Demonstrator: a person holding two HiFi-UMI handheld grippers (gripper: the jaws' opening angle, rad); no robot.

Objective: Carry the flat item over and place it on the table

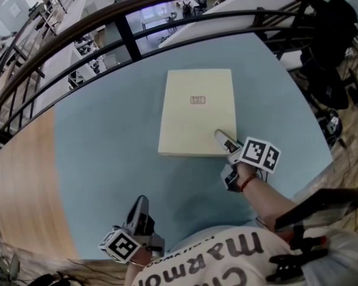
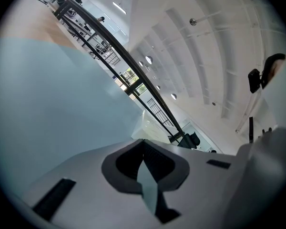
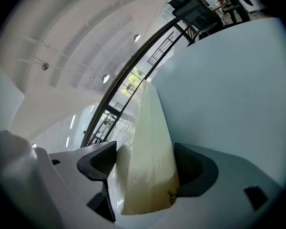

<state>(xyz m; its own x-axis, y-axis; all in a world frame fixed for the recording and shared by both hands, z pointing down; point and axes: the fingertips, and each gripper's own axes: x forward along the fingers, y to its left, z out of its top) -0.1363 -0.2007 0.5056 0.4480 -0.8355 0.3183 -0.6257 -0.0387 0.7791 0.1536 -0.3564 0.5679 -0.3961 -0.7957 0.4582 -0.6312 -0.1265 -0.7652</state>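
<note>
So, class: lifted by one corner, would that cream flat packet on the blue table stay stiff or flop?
Probably stiff: the cream flat packet lies flat with straight edges and square corners. Its glossy surface may make it slippery. Held only by the corner between the fingers of the open right gripper, it would likely tilt.

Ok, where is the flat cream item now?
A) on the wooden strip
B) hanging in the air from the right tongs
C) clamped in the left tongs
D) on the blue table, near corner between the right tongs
D: in the head view the flat cream item lies on the blue table, its near right corner between the open right tongs.
</note>
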